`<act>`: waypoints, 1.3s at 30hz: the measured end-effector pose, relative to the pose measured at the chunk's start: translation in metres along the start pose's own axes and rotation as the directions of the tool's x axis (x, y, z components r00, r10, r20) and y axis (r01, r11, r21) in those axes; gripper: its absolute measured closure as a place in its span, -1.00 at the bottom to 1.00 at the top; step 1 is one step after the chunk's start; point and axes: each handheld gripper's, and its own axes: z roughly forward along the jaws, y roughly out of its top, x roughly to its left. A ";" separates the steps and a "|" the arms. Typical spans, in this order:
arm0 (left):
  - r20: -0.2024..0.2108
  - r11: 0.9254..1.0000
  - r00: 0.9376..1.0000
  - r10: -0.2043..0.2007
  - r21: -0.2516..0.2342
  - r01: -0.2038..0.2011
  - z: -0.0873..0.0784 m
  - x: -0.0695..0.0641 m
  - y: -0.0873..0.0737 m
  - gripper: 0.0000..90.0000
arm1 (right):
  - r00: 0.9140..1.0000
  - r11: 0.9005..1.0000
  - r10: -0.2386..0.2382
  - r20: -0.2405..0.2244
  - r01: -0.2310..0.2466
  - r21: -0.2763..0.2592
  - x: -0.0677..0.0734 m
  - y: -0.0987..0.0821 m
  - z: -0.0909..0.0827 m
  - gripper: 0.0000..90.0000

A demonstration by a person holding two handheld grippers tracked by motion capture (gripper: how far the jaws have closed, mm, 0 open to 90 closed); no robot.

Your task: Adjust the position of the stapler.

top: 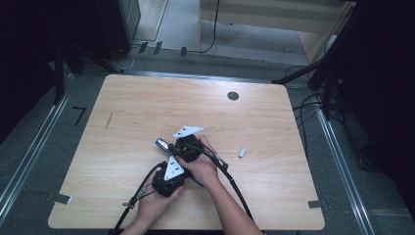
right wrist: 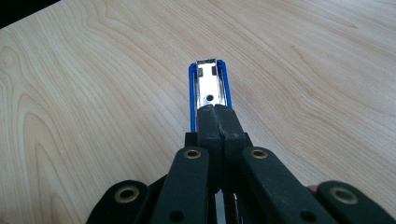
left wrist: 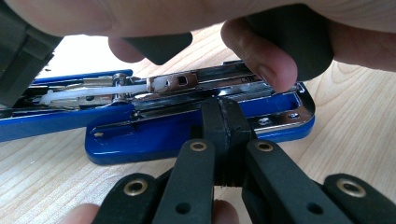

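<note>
High view: both hands meet at the middle of the pale wooden counter (top: 127, 112). The left claw (top: 172, 164) and right claw (top: 172, 146) converge on a blue-and-chrome metal stapler (top: 163, 144) lying there. A small silver strip of staples (top: 242, 152) lies well apart to the right.

Left claw view: the jaws stand closed together, tips against the blue base of the opened stapler (left wrist: 196, 135); whether they pinch it I cannot tell. Fingers of the other hand (left wrist: 261, 60) rest on the chrome magazine.

Right claw view: the jaws are closed, tips meeting on the stapler's chrome arm (right wrist: 209, 88), which points away over the counter (right wrist: 93, 93).
</note>
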 end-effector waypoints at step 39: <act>-0.002 1.000 1.000 -0.002 -0.005 0.002 0.000 0.000 0.000 1.00 | 0.990 0.978 0.076 0.115 -0.052 -0.204 -0.025 -0.014 -0.076 0.74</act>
